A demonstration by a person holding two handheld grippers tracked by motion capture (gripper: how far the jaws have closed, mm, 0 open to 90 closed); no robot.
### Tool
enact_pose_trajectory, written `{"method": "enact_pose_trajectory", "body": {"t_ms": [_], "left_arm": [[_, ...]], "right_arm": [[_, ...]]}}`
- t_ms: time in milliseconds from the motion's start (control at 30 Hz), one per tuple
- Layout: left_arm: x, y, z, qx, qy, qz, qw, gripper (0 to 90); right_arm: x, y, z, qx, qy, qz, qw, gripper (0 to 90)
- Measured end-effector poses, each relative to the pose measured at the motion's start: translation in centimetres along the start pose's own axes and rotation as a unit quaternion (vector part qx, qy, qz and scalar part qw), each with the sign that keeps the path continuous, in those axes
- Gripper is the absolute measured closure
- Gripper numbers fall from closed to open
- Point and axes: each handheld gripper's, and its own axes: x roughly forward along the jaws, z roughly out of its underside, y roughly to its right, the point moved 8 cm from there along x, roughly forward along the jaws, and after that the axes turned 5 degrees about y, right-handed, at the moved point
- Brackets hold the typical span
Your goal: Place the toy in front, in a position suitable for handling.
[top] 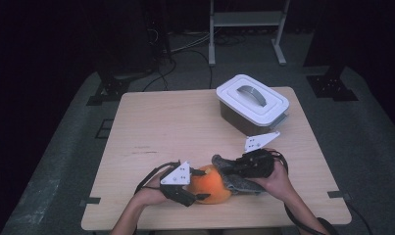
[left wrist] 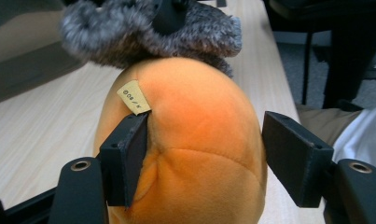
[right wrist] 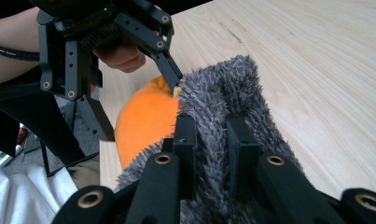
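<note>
A: Orange plush (top: 210, 185) w/ grey fur (top: 234, 172) — lying near front table (top: 185, 122) edge, btwn grippers.

B: Left gripper (top: 201, 185) bracketing body, bracing it, one pad touching; right gripper (top: 229, 169) clenching fur, prob. tugging.

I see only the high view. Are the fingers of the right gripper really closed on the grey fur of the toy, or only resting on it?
Observer: Closed. In the right gripper view, the right gripper pinches a fold of the grey fur between its fingers.
Operator: And the left gripper, does it hold the orange body?
Observer: The left gripper straddles the orange body. One finger dents it; the other seems to stand just beside it.
Operator: Is there any label on the toy?
Observer: Yes, a small yellowish tag sits just above the finger that dents the body.
</note>
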Motion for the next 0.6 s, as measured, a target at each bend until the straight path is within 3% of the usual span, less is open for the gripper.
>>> {"method": "enact_pose_trajectory", "body": {"t_ms": [200, 400, 533, 600], "left_arm": [[0.0, -0.1, 0.0, -0.002, 0.0, 0.0, 1.0, 34.3], [-0.2, -0.5, 0.3, -0.019, 0.005, -0.007, 0.9998, 34.5], [-0.2, -1.0, 0.3, -0.029, 0.005, -0.02, 0.9994, 34.7], [-0.2, -1.3, 0.4, -0.039, 0.007, -0.032, 0.9987, 34.8]], "right_arm": [[0.2, 0.9, 0.9, 0.014, -0.015, 0.002, 0.9998, 76.0], [-0.4, 2.3, 2.5, 0.033, -0.033, 0.024, 0.9986, 76.1], [-0.7, 1.7, 1.7, 0.016, -0.02, 0.029, 0.9992, 76.7], [-0.6, 0.6, 0.9, 0.001, -0.004, 0.01, 0.9999, 76.6]]}}
